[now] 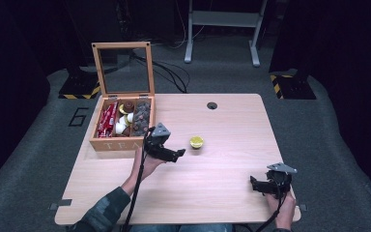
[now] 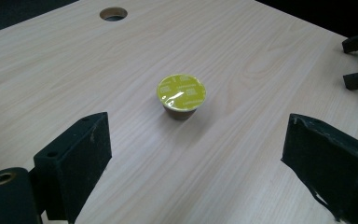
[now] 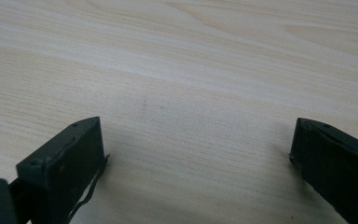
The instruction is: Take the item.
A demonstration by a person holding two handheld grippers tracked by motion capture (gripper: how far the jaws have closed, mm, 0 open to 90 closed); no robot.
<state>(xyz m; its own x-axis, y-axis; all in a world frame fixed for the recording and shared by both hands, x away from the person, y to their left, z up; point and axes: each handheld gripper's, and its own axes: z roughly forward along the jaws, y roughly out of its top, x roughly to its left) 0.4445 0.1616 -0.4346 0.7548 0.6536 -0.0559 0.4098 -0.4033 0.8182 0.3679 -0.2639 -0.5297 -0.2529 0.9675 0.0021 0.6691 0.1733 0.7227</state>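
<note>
We held our left tool (image 2: 196, 154) with its black, foam-padded jaws spread wide and empty. Just ahead of it, apart from the pads, a small round capsule (image 2: 181, 94) with a glossy yellow foil lid stood on the pale wood-grain worktop (image 2: 261, 56). Our right tool (image 3: 196, 163) rested released too, over bare grain.

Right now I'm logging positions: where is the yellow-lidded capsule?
In the high view the capsule stands alone on the table, right of the wooden box, just beyond the open left gripper.
</note>
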